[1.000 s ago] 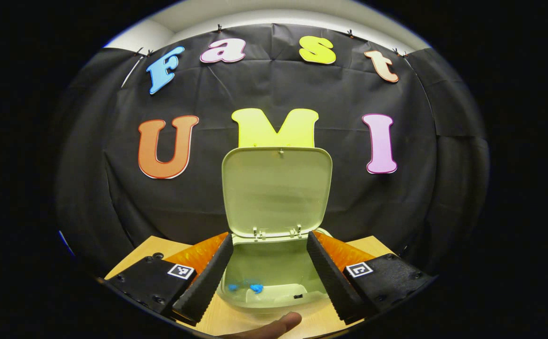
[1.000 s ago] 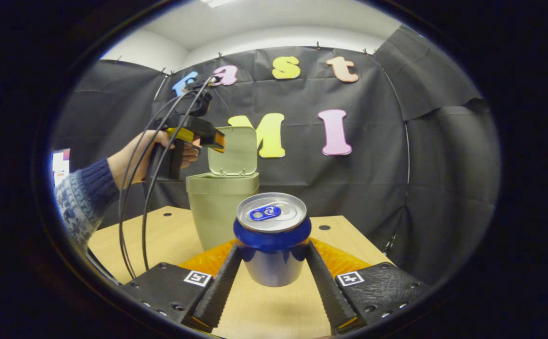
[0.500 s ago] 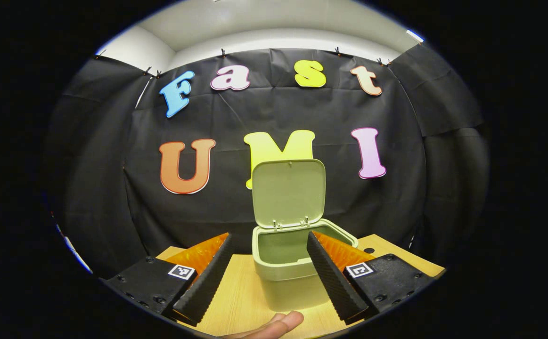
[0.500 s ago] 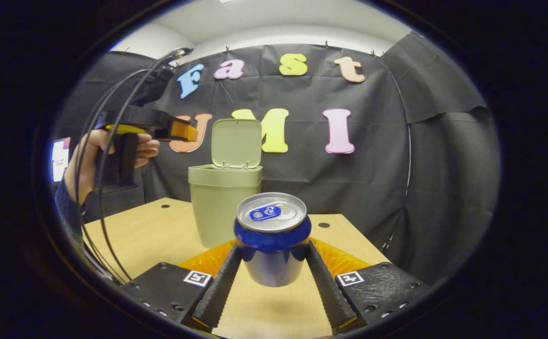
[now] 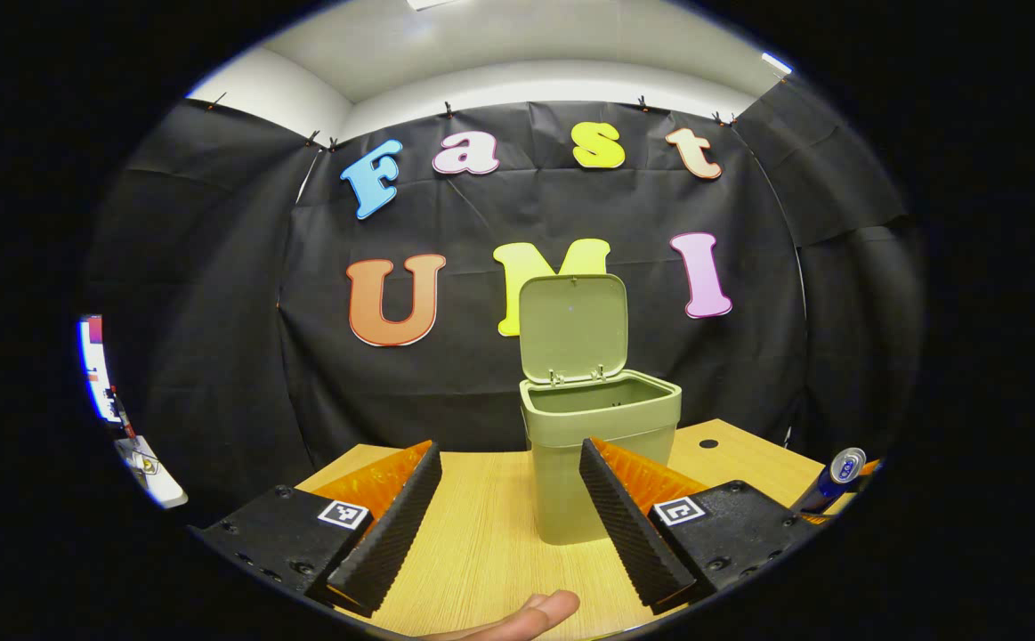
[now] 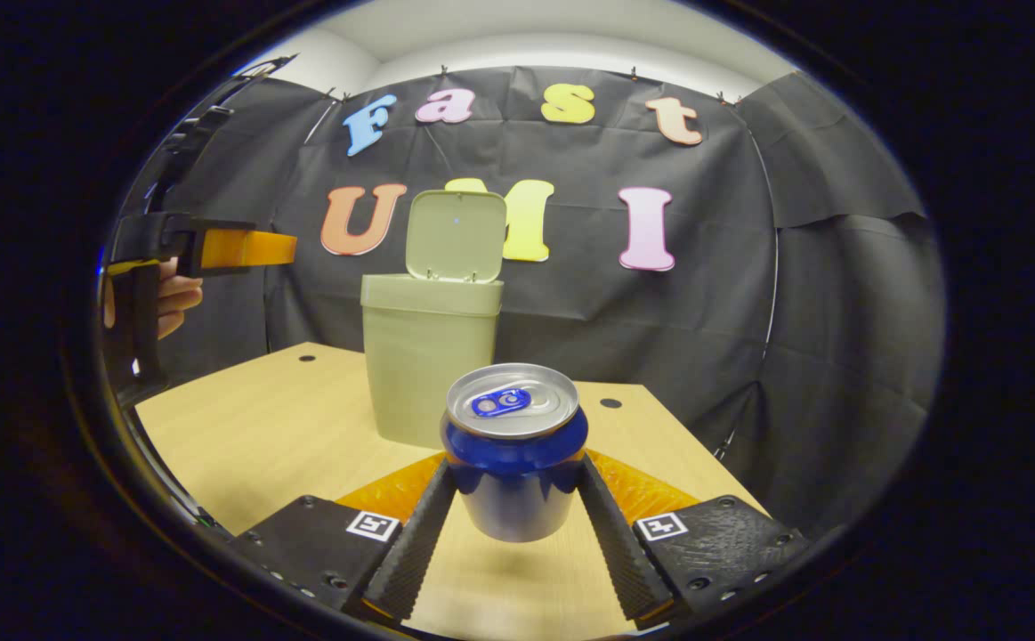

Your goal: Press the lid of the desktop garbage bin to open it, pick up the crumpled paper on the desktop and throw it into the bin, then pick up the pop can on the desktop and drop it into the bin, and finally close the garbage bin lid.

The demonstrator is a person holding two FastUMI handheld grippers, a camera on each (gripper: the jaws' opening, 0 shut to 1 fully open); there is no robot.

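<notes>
Wooden desktop (image 6: 295, 418): upright blue pop can (image 6: 514, 450), silver top.

Colours and patterns. The garbage bin (image 5: 602, 463) and its raised lid (image 5: 573, 328), centre of the left gripper view, are a uniform pale olive green. The desk (image 6: 295, 418) is light yellow-tan with fine straight wood grain and small dark round holes. The pop can (image 6: 514, 463), lower centre of the right gripper view, has a glossy deep-blue body, a silver top and a blue pull tab. The booth wall is matt black cloth; the ceiling strip at the upper edge is off-white.
</notes>
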